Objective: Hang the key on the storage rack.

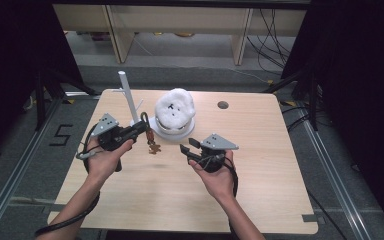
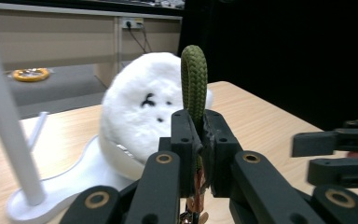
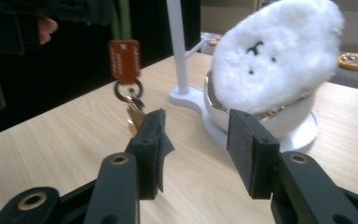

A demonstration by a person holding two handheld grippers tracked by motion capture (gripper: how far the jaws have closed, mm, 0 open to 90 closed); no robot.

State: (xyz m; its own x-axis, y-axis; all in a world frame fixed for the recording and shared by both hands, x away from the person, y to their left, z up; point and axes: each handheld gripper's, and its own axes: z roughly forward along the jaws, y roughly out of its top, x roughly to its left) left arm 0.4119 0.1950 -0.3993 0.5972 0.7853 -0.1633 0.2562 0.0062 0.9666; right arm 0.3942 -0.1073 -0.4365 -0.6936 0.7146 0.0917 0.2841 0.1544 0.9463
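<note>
Above the wooden table (image 1: pixel 260 165), left tool (image 1: pixel 141 127) pinches a green cord (image 2: pixel 194 84), apparently keyed; right tool (image 1: pixel 186 148) gapes empty.

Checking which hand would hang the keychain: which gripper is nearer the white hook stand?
Left. The left gripper, shut on the keychain's green loop, is right beside the white hook stand; the right gripper sits farther off, open.

Evenly lit tabletop, dark surroundings, soft shadows, slight blur in close gripper views

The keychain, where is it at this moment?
In the high view the keychain hangs from the left gripper by its green loop, just above the table, left of the white fluffy toy.
</note>
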